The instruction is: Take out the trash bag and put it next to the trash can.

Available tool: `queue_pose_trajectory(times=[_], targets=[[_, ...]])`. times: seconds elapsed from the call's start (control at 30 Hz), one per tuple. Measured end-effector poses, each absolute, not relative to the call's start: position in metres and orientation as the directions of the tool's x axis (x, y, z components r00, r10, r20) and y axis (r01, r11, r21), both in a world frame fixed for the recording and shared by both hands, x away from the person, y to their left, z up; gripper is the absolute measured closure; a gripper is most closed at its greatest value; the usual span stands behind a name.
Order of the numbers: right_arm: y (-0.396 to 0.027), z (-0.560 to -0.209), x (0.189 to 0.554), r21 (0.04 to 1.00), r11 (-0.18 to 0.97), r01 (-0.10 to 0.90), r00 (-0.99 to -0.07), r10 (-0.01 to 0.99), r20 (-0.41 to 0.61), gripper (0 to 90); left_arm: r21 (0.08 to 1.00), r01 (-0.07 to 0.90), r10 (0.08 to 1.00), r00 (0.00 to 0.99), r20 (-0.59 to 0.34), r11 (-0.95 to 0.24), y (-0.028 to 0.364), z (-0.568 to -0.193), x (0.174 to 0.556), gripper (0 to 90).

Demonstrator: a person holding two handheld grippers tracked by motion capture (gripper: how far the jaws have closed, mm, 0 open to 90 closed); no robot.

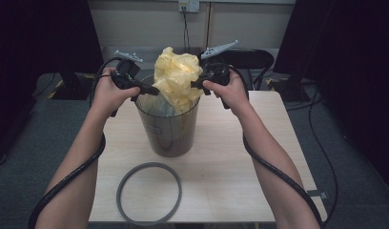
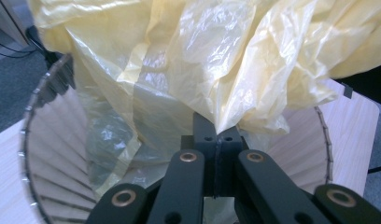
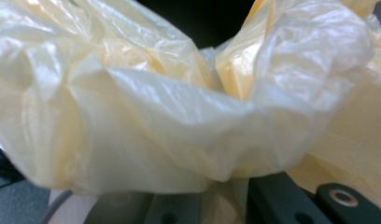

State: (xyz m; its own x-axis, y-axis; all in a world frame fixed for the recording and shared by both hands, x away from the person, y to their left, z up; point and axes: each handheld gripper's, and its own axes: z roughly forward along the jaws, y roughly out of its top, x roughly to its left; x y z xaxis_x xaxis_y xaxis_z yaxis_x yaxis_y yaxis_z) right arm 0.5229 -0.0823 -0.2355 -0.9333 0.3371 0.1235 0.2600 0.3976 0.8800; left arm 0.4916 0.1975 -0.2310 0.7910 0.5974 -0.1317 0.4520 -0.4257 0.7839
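Your left gripper (image 1: 152, 89) and right gripper (image 1: 195, 85) each pinch the yellow bag (image 1: 176, 78) tight, jaws fully closed, above the bin (image 1: 166, 129) rim. The grey ring (image 1: 148, 193) lies near the surface's front edge, well apart from the bin.

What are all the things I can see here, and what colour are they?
Plastic bag: one, yellow, bunched up in the bin's mouth.
Bin: one, dark see-through, middle of table.
Ring: one, grey, flat on the table in front of the bin.
Table: one, pale wood.
Wall socket: one, white, back wall.
Left gripper: one, black, shut on the bag.
Right gripper: one, black, shut on the bag.
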Motion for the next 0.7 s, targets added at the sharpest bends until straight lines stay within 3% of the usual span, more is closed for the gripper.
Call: queue_pose_trajectory(times=[0.1,0.13,0.23,0.27,0.43,0.53,0.63,0.7], targets=[[-0.077,-0.240,0.521,0.850,0.475,0.227,-0.946,0.315,0.077,87.2,0.802,0.447,0.592,0.792,-0.148,-0.398,0.198,-0.228,0.491,90.0],[-0.075,-0.242,0.521,0.839,0.499,0.217,-0.953,0.293,0.073,81.8,0.806,0.445,0.593,0.791,-0.150,-0.390,0.198,-0.227,0.491,90.0],[-0.065,-0.247,0.517,0.811,0.562,0.162,-0.964,0.265,0.008,48.5,0.814,0.436,0.579,0.800,-0.155,-0.384,0.194,-0.225,0.491,90.0],[-0.061,-0.248,0.516,0.813,0.563,0.151,-0.962,0.273,-0.010,41.3,0.818,0.438,0.573,0.802,-0.167,-0.374,0.191,-0.225,0.491,90.0],[-0.043,-0.249,0.513,0.809,0.574,0.128,-0.960,0.276,-0.043,27.4,0.816,0.424,0.532,0.828,-0.174,-0.392,0.175,-0.220,0.489,90.0],[-0.028,-0.250,0.512,0.777,0.617,0.122,-0.962,0.266,-0.060,29.9,0.816,0.422,0.523,0.834,-0.177,-0.395,0.167,-0.216,0.489,90.0],[-0.019,-0.252,0.513,0.752,0.645,0.132,-0.959,0.277,-0.069,38.5,0.814,0.424,0.519,0.835,-0.182,-0.398,0.165,-0.213,0.488,90.0],[-0.017,-0.252,0.514,0.749,0.648,0.139,-0.962,0.267,-0.051,56.9,0.819,0.429,0.515,0.834,-0.197,-0.382,0.167,-0.212,0.488,90.0]])
